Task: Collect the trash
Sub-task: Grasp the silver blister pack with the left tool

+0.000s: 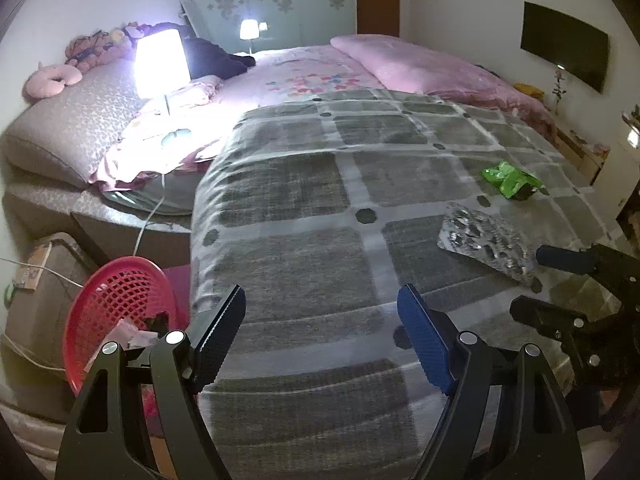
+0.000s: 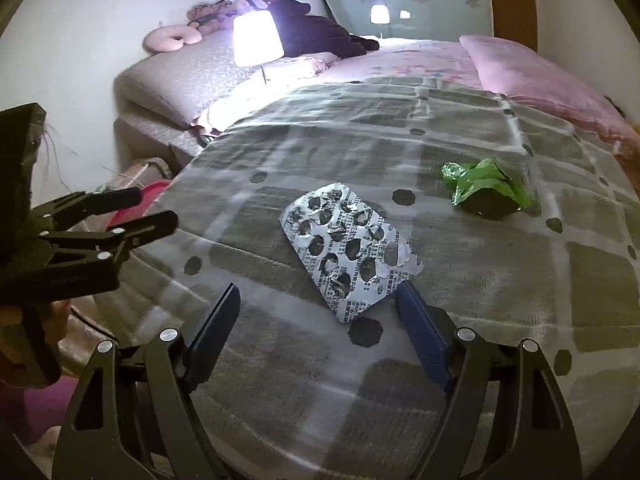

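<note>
A used silver blister pack (image 2: 348,248) lies flat on the grey checked blanket (image 2: 500,280). My right gripper (image 2: 320,292) is open just before it, the pack's near corner reaching in between the fingertips and the blue pad (image 2: 420,320) close beside its edge. A crumpled green wrapper (image 2: 484,188) lies farther back to the right. In the left wrist view, my left gripper (image 1: 322,300) hangs open and empty over the blanket's (image 1: 300,280) near edge. There the blister pack (image 1: 484,244) and green wrapper (image 1: 512,180) lie to the right, with the right gripper (image 1: 528,280) beside the pack.
A red mesh basket (image 1: 120,304) holding some scraps stands on the floor left of the bed, next to a brown box (image 1: 44,280). A lit lamp (image 1: 162,62) with a trailing cord, pillows and a pink duvet (image 1: 420,66) occupy the far bed.
</note>
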A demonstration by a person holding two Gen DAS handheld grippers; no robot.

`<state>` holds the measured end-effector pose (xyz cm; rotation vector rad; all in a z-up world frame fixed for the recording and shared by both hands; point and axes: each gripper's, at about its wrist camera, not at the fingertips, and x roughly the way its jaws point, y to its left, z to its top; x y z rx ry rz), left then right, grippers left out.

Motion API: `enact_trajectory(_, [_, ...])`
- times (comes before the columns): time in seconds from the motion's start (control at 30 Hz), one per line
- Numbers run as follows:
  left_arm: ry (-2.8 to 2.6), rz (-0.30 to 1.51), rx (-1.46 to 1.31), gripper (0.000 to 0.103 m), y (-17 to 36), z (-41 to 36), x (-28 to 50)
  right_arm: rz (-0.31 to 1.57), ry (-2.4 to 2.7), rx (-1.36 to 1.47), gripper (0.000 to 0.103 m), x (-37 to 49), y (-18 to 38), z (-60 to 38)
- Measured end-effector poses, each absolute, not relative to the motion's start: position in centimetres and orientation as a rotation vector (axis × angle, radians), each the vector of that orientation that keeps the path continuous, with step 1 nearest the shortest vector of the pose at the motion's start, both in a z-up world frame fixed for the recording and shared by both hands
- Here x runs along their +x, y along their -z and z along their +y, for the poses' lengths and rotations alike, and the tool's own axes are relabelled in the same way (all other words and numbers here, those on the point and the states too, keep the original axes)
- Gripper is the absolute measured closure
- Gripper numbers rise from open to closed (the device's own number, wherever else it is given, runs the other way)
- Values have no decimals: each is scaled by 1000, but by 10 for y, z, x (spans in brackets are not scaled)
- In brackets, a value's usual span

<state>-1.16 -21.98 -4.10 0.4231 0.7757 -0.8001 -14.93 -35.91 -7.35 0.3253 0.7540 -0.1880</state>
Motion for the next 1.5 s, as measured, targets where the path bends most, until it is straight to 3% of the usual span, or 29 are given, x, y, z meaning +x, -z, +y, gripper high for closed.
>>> enact_trajectory(0.7, [938, 1024, 367, 28, 56, -350, -49, 739, 611, 304, 24, -221, 96, -438])
enact_trajectory(1.07, [921, 913, 477, 25, 65, -376, -62, 709, 604, 315, 11, -222, 100, -437])
enact_trajectory(1.5, [870, 916, 493, 25, 68, -361, -61, 700, 602, 312, 7, -221, 101, -435])
